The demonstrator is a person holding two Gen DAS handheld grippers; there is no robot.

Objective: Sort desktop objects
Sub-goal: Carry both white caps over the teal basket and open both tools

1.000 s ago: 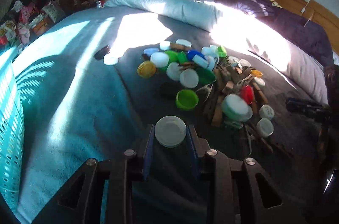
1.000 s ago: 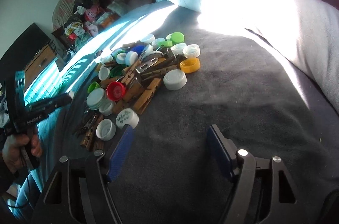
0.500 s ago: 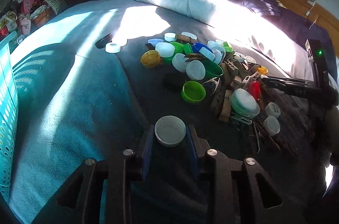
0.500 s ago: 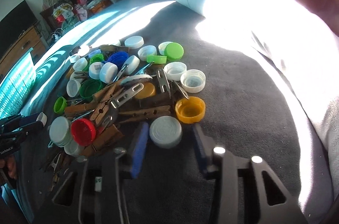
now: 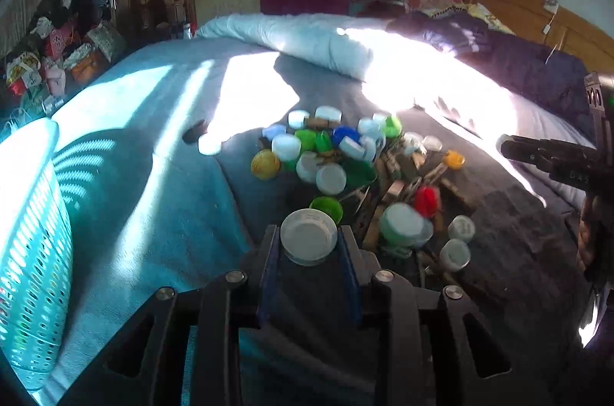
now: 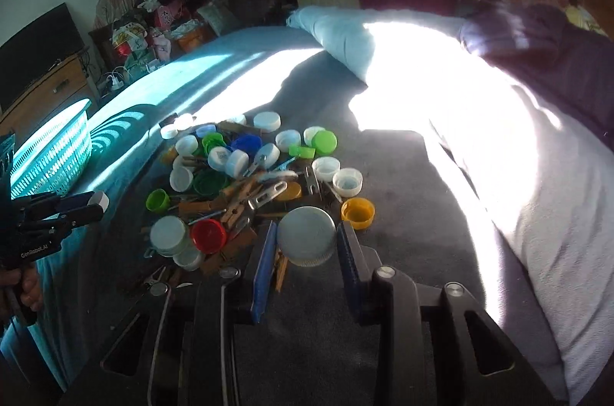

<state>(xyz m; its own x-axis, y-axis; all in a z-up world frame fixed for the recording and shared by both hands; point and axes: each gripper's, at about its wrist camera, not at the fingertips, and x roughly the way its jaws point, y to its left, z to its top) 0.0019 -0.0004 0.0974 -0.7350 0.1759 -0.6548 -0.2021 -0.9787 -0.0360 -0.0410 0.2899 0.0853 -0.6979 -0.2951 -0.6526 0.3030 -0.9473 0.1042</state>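
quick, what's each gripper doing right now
left gripper: shut on a white cap, open side up.
right gripper: jaws around a larger white lid; cannot tell if they are gripping it yet.

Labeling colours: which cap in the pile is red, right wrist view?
The red cap at the pile's near-left edge, beside a large pale lid and above the wooden clothespins; no other cap is red.

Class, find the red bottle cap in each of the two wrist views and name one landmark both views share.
Left wrist view: the red cap lies right of centre, on the near right part of the pile, beside a large pale lid.
Right wrist view: the red cap lies left of centre, at the pile's near left edge, next to the wooden clothespins.
Shared landmark: the turquoise mesh basket, at the left edge in both.
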